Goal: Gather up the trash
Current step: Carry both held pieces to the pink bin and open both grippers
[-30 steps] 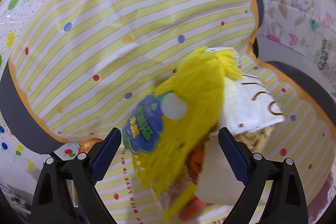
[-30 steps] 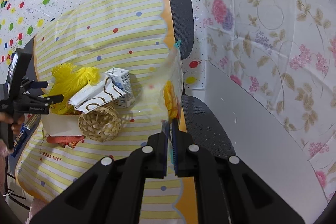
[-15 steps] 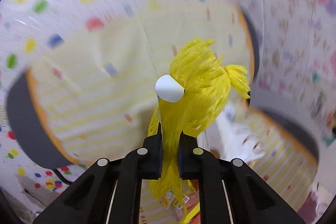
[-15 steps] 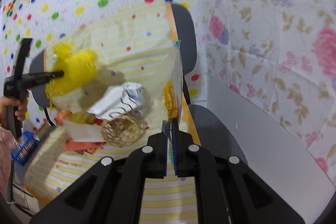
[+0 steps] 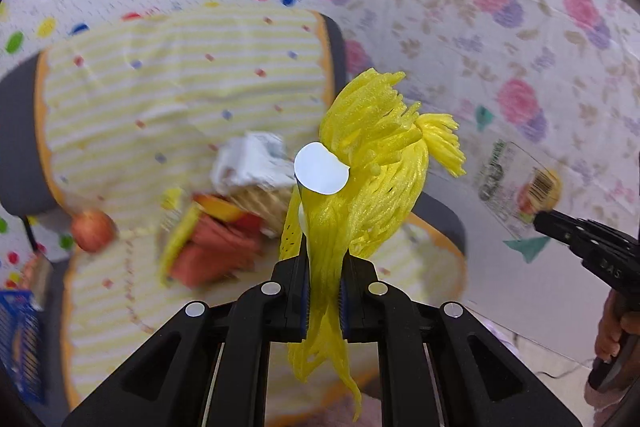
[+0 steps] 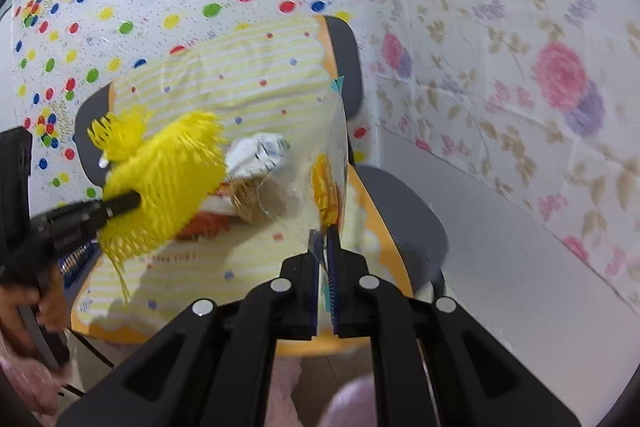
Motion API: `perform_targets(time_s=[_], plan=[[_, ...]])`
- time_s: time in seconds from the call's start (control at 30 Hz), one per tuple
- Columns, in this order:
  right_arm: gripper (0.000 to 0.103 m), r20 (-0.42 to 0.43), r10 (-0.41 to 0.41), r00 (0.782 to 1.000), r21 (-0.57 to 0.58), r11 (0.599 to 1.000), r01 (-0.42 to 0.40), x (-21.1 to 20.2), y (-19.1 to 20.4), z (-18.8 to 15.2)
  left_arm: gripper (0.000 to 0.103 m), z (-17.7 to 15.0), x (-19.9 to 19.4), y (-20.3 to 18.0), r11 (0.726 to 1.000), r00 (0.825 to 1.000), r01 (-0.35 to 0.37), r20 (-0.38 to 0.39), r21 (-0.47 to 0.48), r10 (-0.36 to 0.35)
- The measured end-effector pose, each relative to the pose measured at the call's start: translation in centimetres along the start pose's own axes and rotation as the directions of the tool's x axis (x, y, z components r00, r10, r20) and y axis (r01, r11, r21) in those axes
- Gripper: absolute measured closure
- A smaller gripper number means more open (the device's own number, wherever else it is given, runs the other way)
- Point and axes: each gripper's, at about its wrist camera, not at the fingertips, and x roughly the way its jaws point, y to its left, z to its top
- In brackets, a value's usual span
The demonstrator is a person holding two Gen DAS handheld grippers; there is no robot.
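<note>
Fingers of the left gripper (image 5: 323,301), apart a second ago, now clamp the yellow net (image 5: 372,163), lifted off the chair (image 5: 160,79) at frame centre. The right gripper (image 6: 323,279) stays pinched on the clear bag (image 6: 320,163); bagging likely comes next.

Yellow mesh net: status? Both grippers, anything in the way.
Left gripper shut on yellow mesh net, lifted off the chair pile. Right gripper shut on clear plastic bag, held upright. Nothing between net and bag; remaining trash pile on the seat.
</note>
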Motion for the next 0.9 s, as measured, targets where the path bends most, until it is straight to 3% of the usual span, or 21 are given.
perform_targets(time_s=[0.27, 0.4, 0.57, 0.9], plan=[[0.098, -0.087, -0.092, 0.992, 0.059, 0.994, 0.097, -3.5, -1.8, -6.0, 0.091, -5.2, 0.8, -7.8, 0.987, 0.993, 0.116, -0.035, 0.109, -0.113], [0.098, -0.136, -0.163, 0.977, 0.057, 0.983, 0.172, -4.7, -2.5, -8.9, 0.090, -7.7, 2.7, -10.6, 0.970, 0.970, 0.219, -0.129, 0.107, -0.205], [0.098, -0.239, -0.210, 0.948, 0.114, 0.964, 0.242, -5.2, -4.5, -12.4, 0.090, -9.4, 4.8, -12.3, 0.961, 0.949, 0.260, -0.208, 0.097, -0.236], [0.098, -0.379, -0.174, 0.909, 0.219, 0.937, 0.271, -2.8, -7.9, -15.9, 0.083, -11.3, 9.5, -14.6, 0.953, 0.902, 0.292, -0.356, 0.084, -0.245]])
